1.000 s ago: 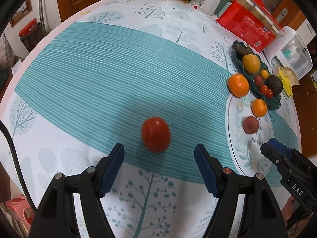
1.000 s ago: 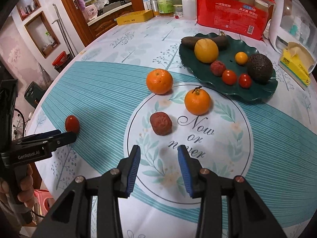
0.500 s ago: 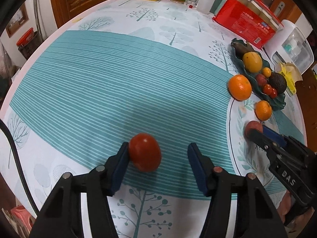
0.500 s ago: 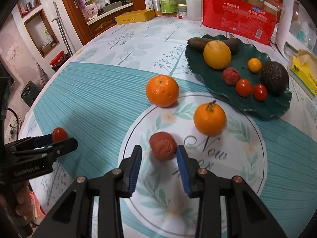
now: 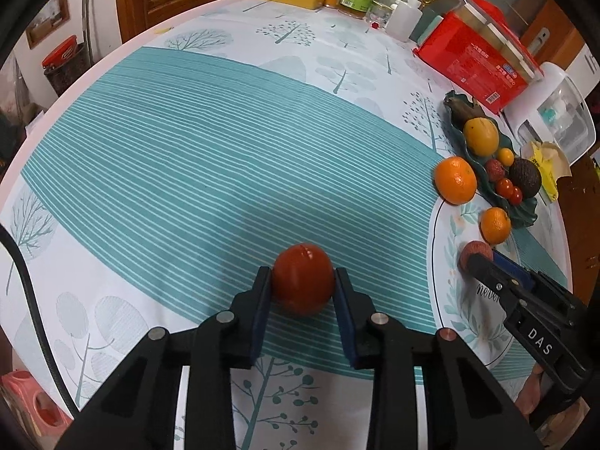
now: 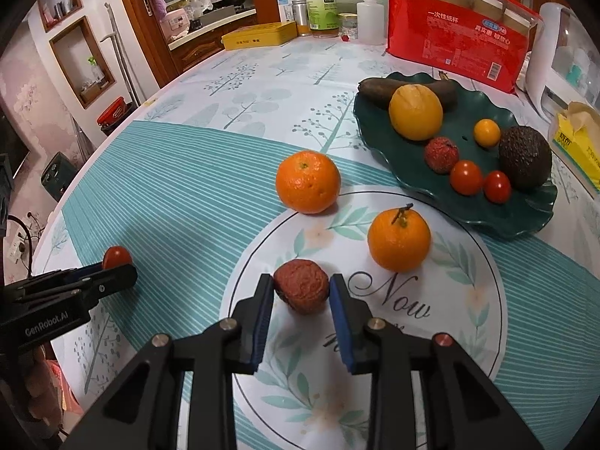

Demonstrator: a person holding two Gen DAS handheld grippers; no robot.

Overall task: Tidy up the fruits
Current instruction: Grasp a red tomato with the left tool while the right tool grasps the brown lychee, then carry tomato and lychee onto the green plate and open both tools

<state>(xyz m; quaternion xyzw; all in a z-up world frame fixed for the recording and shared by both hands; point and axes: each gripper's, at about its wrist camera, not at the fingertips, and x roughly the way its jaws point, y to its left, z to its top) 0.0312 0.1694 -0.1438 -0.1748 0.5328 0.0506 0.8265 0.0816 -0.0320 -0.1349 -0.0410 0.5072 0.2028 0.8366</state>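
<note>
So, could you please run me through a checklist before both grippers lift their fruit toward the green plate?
1. Left gripper shut on the tomato, both pads touching its sides after just closing: ok.
2. Right gripper shut on the rough red fruit, pads on both sides: ok.
3. Both fruits seated deep enough not to slip: cannot tell; each is held near the pad tips.
4. Free space on the green plate: ok, its near and left parts are bare.
5. Path to the plate: not ok for a low, straight move; the small orange and large orange lie between.
</note>
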